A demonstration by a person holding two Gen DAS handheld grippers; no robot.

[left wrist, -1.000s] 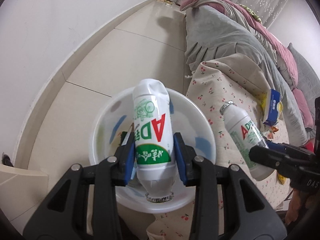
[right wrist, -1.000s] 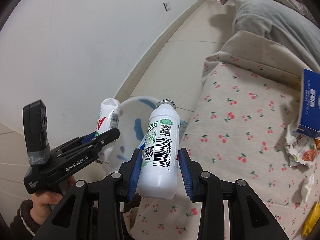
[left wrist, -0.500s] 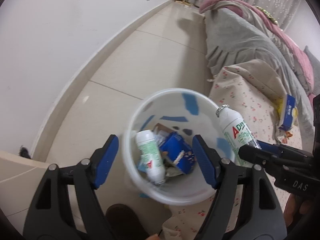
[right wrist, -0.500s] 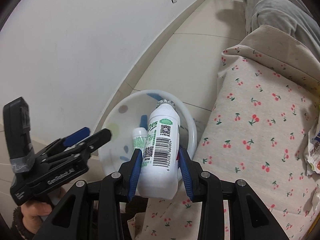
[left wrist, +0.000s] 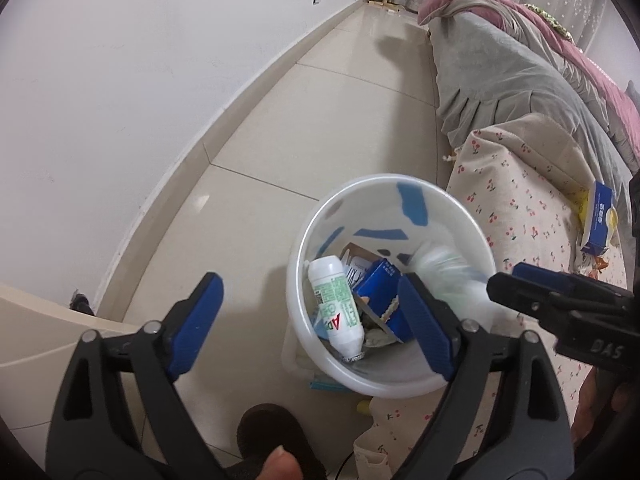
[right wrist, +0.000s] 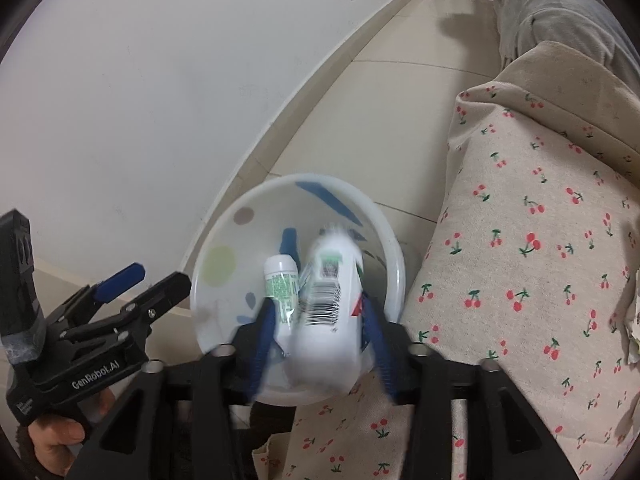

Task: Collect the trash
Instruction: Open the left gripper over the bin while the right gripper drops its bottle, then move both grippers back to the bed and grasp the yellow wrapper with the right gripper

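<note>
- Over the bin [left wrist: 472, 236], your left gripper [left wrist: 316, 320] stands with its blue pads wide apart and nothing is between them.
- Inside the bin, a white bottle [left wrist: 336, 312] lies on its side with the cap end toward you, next to a blue carton [left wrist: 378, 292] and some paper scraps.
- Just beside that carton, a second bottle [left wrist: 444, 272] shows as a white blur at the right inner wall of the bin; its outline is not sharp.
- From the right wrist view, your right gripper [right wrist: 320, 344] has its pads spread, one at each side of this blurred bottle [right wrist: 328, 312]. A gap shows between the pads and the bottle, so they are not pressing on it.
- The barcode of this bottle faces the camera, and the bottle is upright or a little tilted above the bin's [right wrist: 394, 248] opening; you cannot tell exactly because of the blur.
- The first bottle [right wrist: 282, 280] is seen behind it, lower in the bin.
- The bin stands on the tile floor [left wrist: 320, 120], just beside the cherry-print cloth [left wrist: 516, 200].
- On this cloth, well apart from the bin, a blue and white box [left wrist: 600, 218] is lying, with a wrapper just under it.
- Your left gripper [right wrist: 132, 292] also shows in the right view, to the left of the bin, pads apart.
</note>
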